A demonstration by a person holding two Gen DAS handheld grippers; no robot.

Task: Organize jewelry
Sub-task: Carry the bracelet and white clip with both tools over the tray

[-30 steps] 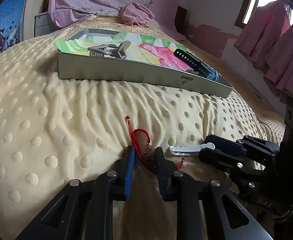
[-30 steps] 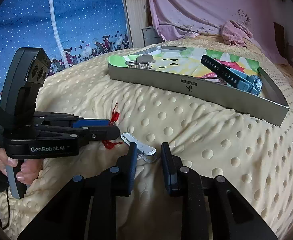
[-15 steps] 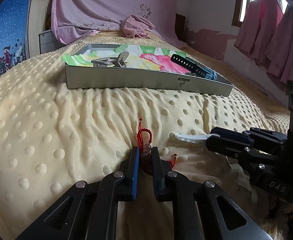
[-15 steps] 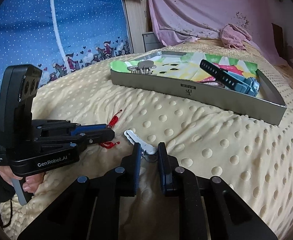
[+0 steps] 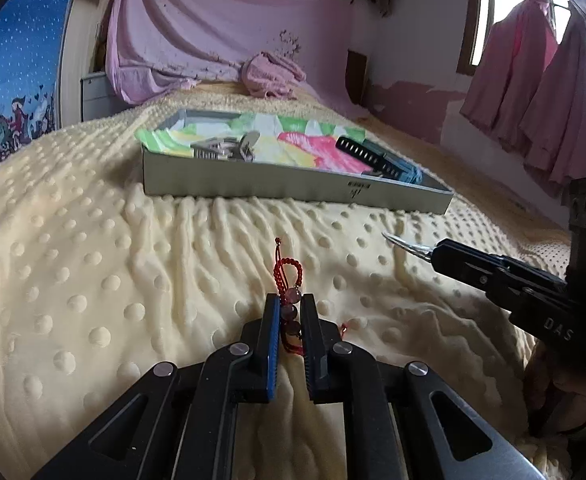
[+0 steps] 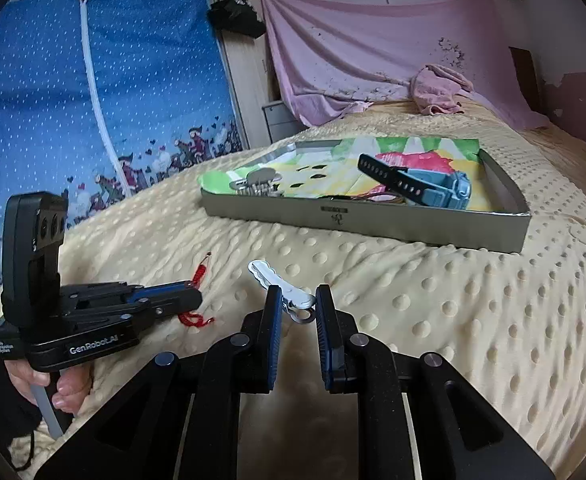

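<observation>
My left gripper (image 5: pixel 291 300) is shut on a red cord bracelet (image 5: pixel 289 270) with dark beads, whose loop sticks out ahead of the fingertips just above the yellow blanket (image 5: pixel 93 280). My right gripper (image 6: pixel 298 296) is shut on the rear end of a white hair clip (image 6: pixel 269 276), which points forward and left. The left wrist view shows the right gripper (image 5: pixel 437 250) at the right with the hair clip (image 5: pixel 403 242) tip poking out. In the right wrist view the left gripper (image 6: pixel 197 294) sits low at the left, red bracelet (image 6: pixel 201 270) cord showing at its tip.
A grey shallow tray (image 5: pixel 293 188) lies further back on the bed, lined with colourful paper. It holds metal hair clips (image 5: pixel 229 148) on the left and a watch (image 6: pixel 433 186) with a black strap on the right. A hand (image 6: pixel 65 392) grips the left tool's handle. A pink cloth (image 5: pixel 269 74) lies behind.
Both sets of jaws have narrowed onto their items, the left on the bracelet and the right on the hair clip. Both views have tipped upward a little, showing more of the room.
</observation>
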